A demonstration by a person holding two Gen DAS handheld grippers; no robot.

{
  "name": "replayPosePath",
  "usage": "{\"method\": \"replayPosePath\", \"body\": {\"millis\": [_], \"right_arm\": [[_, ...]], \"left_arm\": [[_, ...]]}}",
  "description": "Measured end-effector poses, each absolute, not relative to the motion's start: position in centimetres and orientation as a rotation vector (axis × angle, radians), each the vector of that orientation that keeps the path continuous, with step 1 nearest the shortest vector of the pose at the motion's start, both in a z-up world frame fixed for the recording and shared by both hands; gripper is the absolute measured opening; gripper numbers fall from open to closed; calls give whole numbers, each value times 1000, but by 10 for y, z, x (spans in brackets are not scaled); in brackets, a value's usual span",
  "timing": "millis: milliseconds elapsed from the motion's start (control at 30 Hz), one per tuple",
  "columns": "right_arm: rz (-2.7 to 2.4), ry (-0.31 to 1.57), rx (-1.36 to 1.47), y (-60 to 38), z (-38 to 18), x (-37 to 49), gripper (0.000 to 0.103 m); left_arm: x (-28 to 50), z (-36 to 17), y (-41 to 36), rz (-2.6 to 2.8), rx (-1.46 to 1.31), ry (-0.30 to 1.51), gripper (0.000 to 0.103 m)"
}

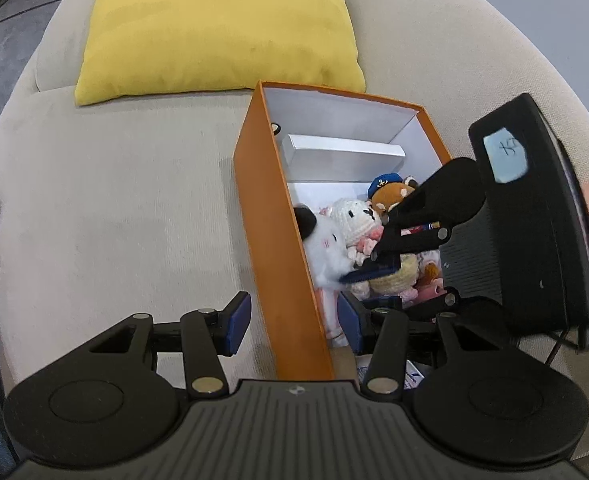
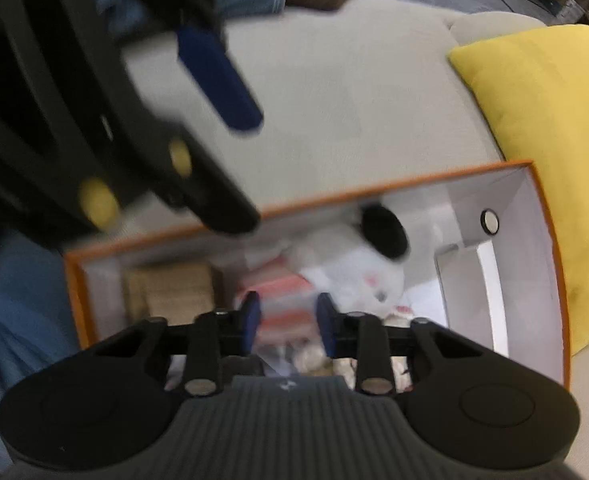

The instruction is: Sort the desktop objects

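My left tool (image 1: 290,322) stands open, straddling the near wall of the tall orange cardboard box (image 1: 270,216) on the beige sofa (image 1: 114,200). My right tool (image 1: 368,270) reaches down among the small plush toys (image 1: 358,224) inside.

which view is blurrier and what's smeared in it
Right wrist view: motion blur smears the left gripper, the box and the white plush. Left wrist view: sharp, though fisheye bends the sofa edges.
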State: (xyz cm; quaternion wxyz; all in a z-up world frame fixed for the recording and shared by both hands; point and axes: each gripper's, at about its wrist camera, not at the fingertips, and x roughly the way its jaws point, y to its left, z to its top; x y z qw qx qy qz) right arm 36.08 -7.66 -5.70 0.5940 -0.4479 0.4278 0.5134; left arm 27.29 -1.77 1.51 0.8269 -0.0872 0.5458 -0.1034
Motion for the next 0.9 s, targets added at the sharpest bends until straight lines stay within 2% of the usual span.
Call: {"method": "replayPosePath", "body": {"millis": [167, 300, 333, 400, 500, 600, 667, 900], "right_arm": [[1184, 988, -933, -87, -41, 372, 18], [1067, 995, -876, -107, -23, 394, 27], [1022, 1011, -851, -114, -21, 402, 37], [971, 1064, -807, -123, -25, 412, 47], [932, 1125, -790, -137, -41, 417, 48], [923, 1198, -715, -144, -55, 421, 41], [927, 1221, -676, -148, -54, 416, 41], [868, 1159, -663, -155, -38, 404, 41]], "left_arm": [[275, 14, -16, -225, -190, 1160, 56], [277, 15, -14, -223, -201, 1141, 56], [278, 15, -14, -223, -205, 1140, 56], [279, 13, -16, -236, -216, 1144, 56], [279, 13, -18, -248, -219, 1146, 56], [278, 12, -17, -246, -221, 1148, 56], [277, 12, -16, -238, -218, 1148, 56], [271, 22, -23, -247, -184, 1113, 56]]}}
